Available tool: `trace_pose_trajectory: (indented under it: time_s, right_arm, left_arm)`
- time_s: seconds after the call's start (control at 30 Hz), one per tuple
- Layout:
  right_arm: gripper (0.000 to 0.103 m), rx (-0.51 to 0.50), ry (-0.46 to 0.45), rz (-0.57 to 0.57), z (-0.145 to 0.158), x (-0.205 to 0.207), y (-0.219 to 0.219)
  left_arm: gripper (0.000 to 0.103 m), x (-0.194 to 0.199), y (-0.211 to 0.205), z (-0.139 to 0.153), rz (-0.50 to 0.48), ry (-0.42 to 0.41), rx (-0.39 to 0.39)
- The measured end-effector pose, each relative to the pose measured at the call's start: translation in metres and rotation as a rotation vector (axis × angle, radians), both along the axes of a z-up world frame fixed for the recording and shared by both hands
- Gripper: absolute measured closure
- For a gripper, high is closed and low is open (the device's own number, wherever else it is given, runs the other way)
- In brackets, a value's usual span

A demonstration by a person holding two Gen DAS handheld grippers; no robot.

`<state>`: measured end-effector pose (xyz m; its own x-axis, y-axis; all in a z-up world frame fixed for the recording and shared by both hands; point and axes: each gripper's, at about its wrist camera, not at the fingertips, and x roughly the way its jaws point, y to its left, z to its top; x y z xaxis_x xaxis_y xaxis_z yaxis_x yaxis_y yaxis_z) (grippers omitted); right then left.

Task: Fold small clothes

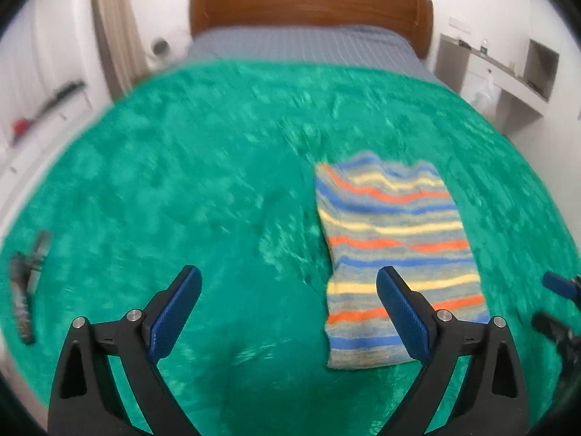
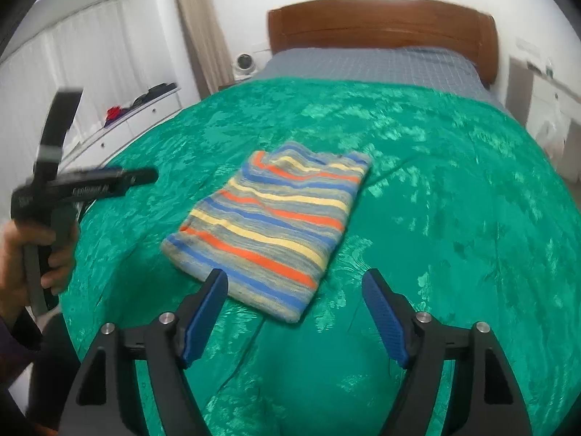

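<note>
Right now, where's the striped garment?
The folded striped garment lies flat on the green blanket, mid-bed and short of the grey sheet. In the right wrist view it sits centre-left, just beyond the open jaws; neither gripper touches it.

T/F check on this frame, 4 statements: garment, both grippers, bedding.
1. The striped garment lies folded on the green blanket. True.
2. The left gripper is shut on the garment. False: its jaws stand open with nothing between them.
3. The right gripper is open. True.
4. The green blanket covers the whole bed up to the headboard. False: a grey checked sheet shows between them.
</note>
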<state>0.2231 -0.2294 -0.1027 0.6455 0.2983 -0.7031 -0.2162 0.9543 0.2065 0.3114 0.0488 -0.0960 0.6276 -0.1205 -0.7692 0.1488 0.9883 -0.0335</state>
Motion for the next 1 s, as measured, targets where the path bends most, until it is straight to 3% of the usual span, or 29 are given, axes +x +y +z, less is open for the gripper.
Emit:
trace_pose_trajectory:
  time_s: [0.17, 0.37, 0.43, 0.47, 0.5, 0.57, 0.63, 0.67, 0.83, 0.93, 0.97, 1.0]
  right_arm:
    - [0.027, 0.208, 0.100, -0.071, -0.030, 0.054, -0.033]
    - [0.027, 0.384, 0.232, -0.087, -0.087, 0.129, -0.032]
    - [0.033, 0.398, 0.214, -0.089, -0.097, 0.144, -0.024]
    - [0.047, 0.389, 0.209, -0.072, -0.097, 0.148, -0.016]
    - [0.069, 0.339, 0.223, -0.049, -0.097, 0.154, -0.003]
    - [0.076, 0.121, 0.165, -0.029, -0.084, 0.153, 0.024]
    - [0.081, -0.061, 0.071, 0.000, -0.066, 0.141, 0.052]
    - [0.083, -0.079, 0.037, 0.005, -0.058, 0.136, 0.057]
    - [0.084, 0.027, -0.108, 0.004, -0.005, 0.114, 0.062]
    - [0.084, 0.091, -0.141, -0.008, 0.015, 0.114, 0.054]
    - [0.083, 0.113, -0.129, -0.020, 0.016, 0.119, 0.050]
    - [0.080, 0.125, -0.103, -0.031, 0.013, 0.125, 0.046]
  left_arm:
    - [0.005, 0.049, -0.004, -0.045, -0.058, 0.142, -0.101]
    - [0.010, 0.083, -0.038, -0.078, -0.146, 0.208, -0.082]
    - [0.026, 0.087, -0.043, -0.082, -0.166, 0.224, -0.134]
    - [0.050, 0.087, -0.045, -0.082, -0.177, 0.228, -0.161]
    - [0.077, 0.087, -0.048, -0.082, -0.186, 0.233, -0.175]
    - [0.085, 0.084, -0.053, -0.078, -0.169, 0.209, -0.146]
    - [0.088, 0.079, -0.052, -0.072, -0.155, 0.186, -0.154]
    - [0.089, 0.077, -0.049, -0.068, -0.150, 0.174, -0.165]
    - [0.089, 0.058, -0.043, -0.019, -0.167, 0.048, -0.174]
    - [0.089, 0.054, -0.041, 0.010, -0.172, -0.021, -0.168]
    - [0.086, 0.056, -0.041, 0.014, -0.172, -0.031, -0.163]
    - [0.073, 0.059, -0.042, 0.012, -0.167, -0.023, -0.144]
